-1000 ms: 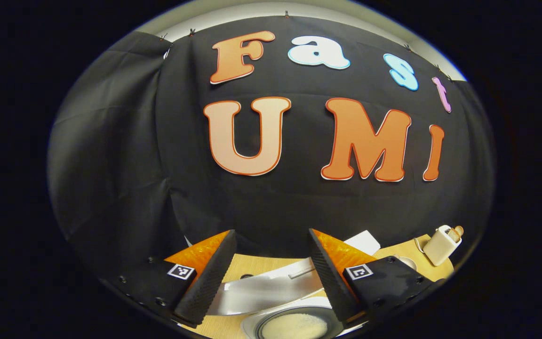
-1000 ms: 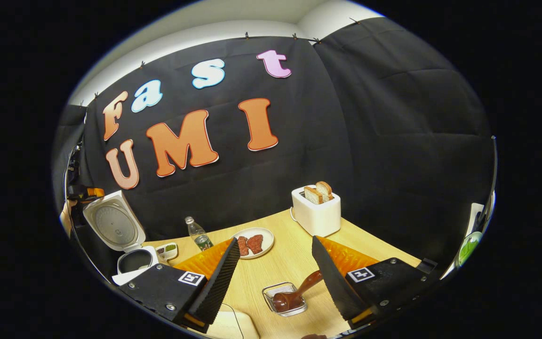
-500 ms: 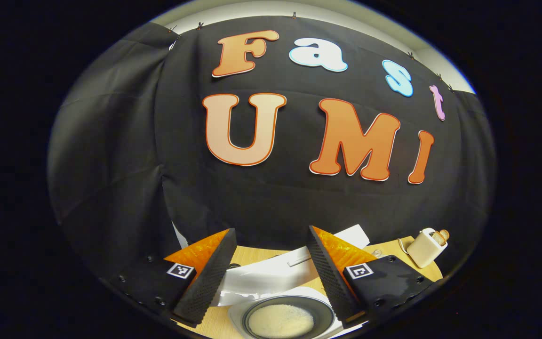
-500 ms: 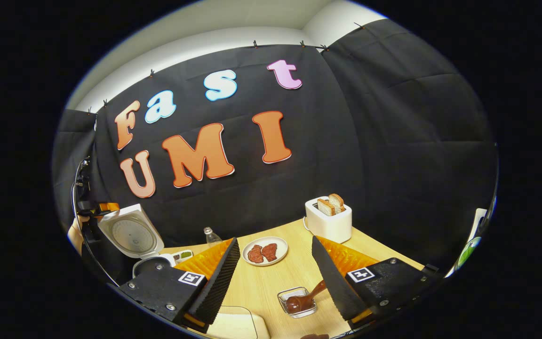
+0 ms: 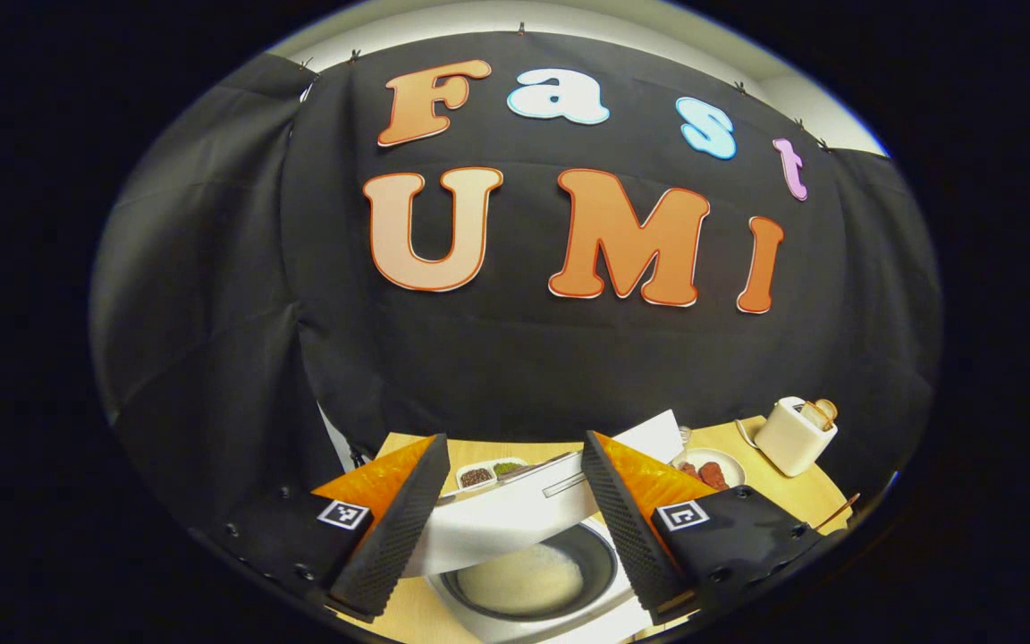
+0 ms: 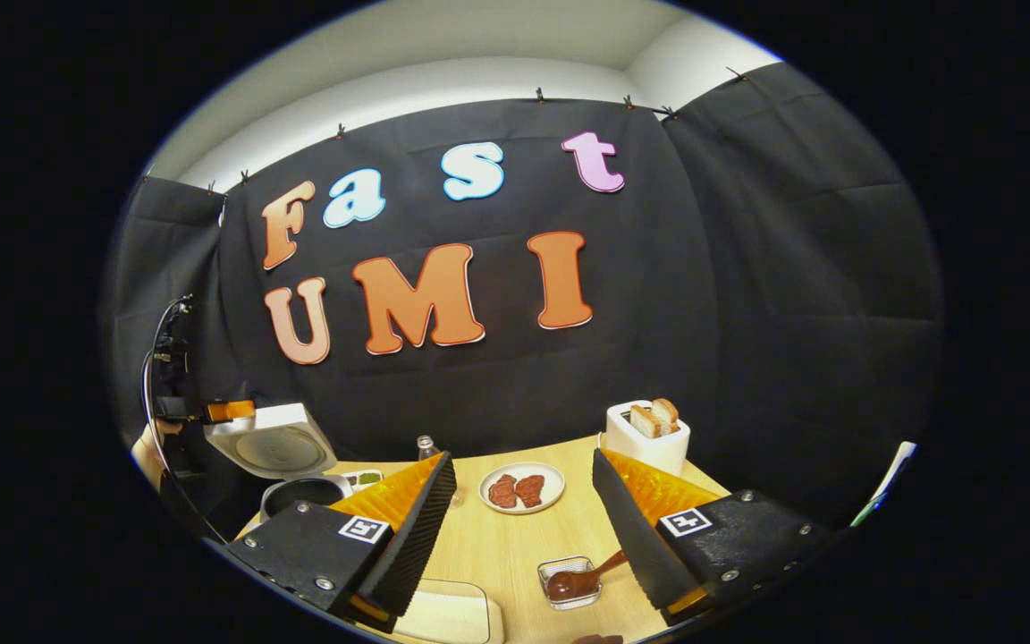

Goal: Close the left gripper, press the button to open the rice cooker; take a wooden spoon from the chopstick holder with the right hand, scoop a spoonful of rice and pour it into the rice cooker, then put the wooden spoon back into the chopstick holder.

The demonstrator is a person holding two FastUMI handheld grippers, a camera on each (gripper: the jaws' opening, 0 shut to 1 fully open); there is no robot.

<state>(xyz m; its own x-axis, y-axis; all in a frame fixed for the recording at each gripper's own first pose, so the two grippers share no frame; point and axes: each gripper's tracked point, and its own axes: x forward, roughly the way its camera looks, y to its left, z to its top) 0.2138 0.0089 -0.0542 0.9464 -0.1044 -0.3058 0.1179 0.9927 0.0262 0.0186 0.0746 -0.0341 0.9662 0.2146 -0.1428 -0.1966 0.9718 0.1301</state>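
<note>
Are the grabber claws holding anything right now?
No. The left gripper and the right gripper are both open with nothing between their fingers.

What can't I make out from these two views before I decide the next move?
- Rice cooker, left gripper view: its front and button are cut off by the bottom edge and hidden behind the left tool.
- Wooden spoon, right gripper view: handle end hidden behind the right tool.
- Small dishes, left gripper view: contents too small.

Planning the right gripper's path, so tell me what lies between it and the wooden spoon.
In the right gripper view, only bare table lies between the open right gripper and the wooden spoon, which rests in the chopstick holder.
</note>
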